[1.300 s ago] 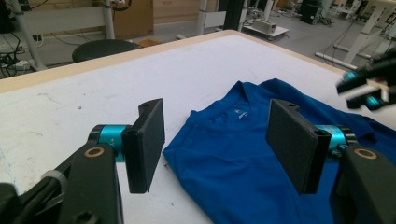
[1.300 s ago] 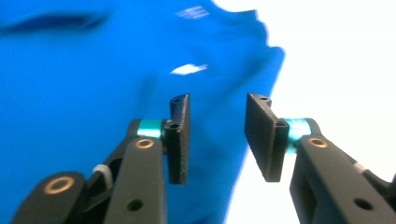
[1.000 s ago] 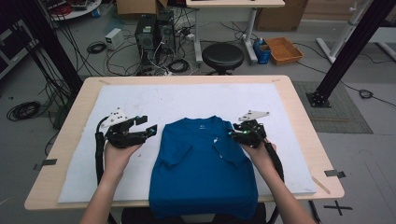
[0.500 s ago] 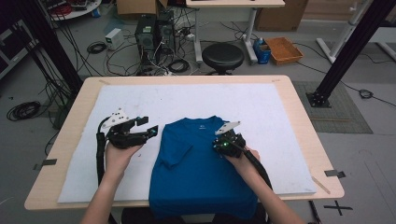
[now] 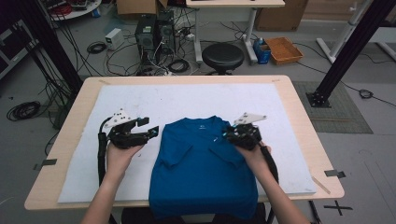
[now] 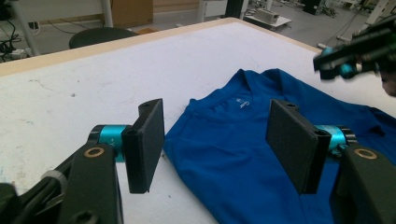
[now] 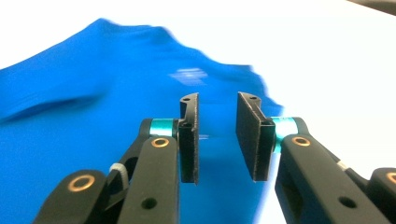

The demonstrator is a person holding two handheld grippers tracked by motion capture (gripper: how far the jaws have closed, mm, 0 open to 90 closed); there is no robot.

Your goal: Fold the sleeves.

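A blue T-shirt (image 5: 203, 168) lies flat on the white mat (image 5: 187, 100) at the near middle of the table (image 5: 299, 107), collar toward the far side; its hem hangs over the near edge, cut off from sight. The left gripper (image 5: 148, 132) hovers just left of the shirt's left sleeve, jaws wide apart and empty. The right gripper (image 5: 229, 133) sits over the right shoulder, jaws parted with nothing between them. The right gripper view is blurred, so the collar print is unreadable.
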